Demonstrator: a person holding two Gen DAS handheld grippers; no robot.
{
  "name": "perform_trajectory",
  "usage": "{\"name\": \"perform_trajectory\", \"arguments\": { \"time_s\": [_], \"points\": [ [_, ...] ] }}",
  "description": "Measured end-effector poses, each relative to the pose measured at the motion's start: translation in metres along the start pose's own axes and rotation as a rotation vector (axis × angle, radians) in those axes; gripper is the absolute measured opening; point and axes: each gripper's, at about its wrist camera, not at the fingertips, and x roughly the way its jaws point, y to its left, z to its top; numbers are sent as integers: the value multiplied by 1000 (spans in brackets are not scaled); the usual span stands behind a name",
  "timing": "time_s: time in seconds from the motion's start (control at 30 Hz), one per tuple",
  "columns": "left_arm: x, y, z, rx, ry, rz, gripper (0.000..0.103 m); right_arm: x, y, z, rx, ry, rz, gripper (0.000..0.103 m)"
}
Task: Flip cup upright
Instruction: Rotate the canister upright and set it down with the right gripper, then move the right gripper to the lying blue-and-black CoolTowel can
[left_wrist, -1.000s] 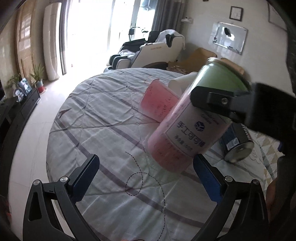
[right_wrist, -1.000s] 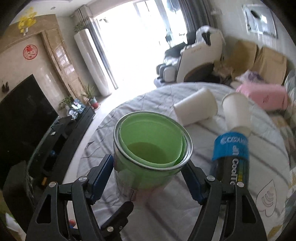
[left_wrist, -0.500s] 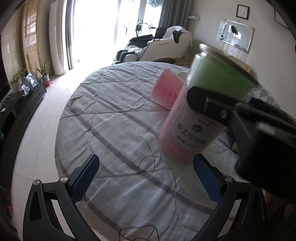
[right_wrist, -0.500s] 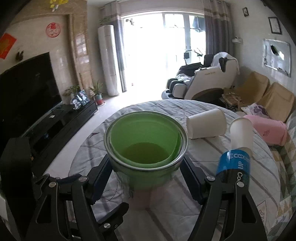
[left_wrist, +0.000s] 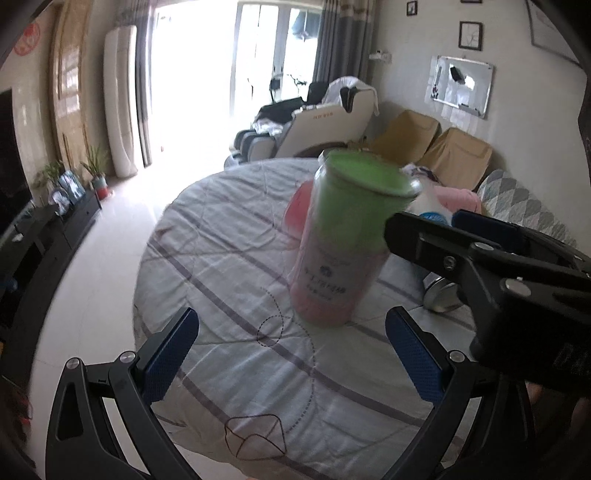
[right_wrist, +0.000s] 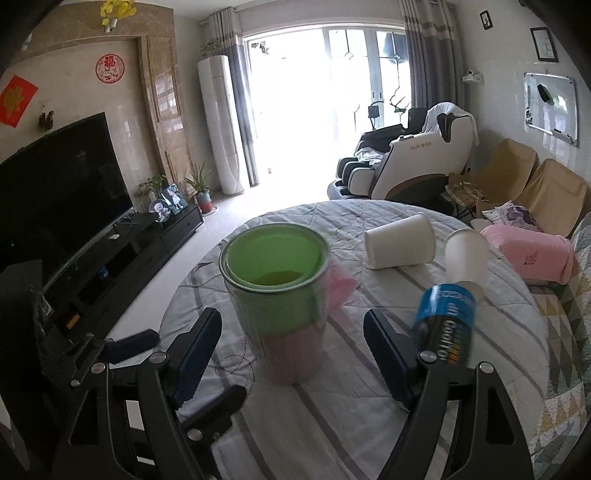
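Note:
A clear cup with a green upper insert and pink lower part stands upright on the round cloth-covered table. It also shows in the left wrist view. My right gripper is open, its blue pads on either side of the cup's lower half with gaps showing. My left gripper is open and empty, just in front of the cup. The right gripper's fingers reach in from the right in the left wrist view.
A white paper cup lies on its side at the back. Another white cup and a blue-labelled can lie to the right. A pink cup lies behind the clear cup. A pink bag sits at the far right.
The cup went from tilted in the shut right gripper to standing upright on the table. The right gripper has opened and drawn back. The left gripper has pulled back a little.

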Motion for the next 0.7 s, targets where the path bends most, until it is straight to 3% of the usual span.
{"name": "perform_trajectory", "arguments": {
  "time_s": [0.27,0.7],
  "points": [
    [-42,-37,4,49,-108,121,103,-51,-25,-3,29,-62,-17,81],
    [-56,-102,6,91,-150,160,103,-85,-81,-7,103,-94,-4,81]
  ]
}}
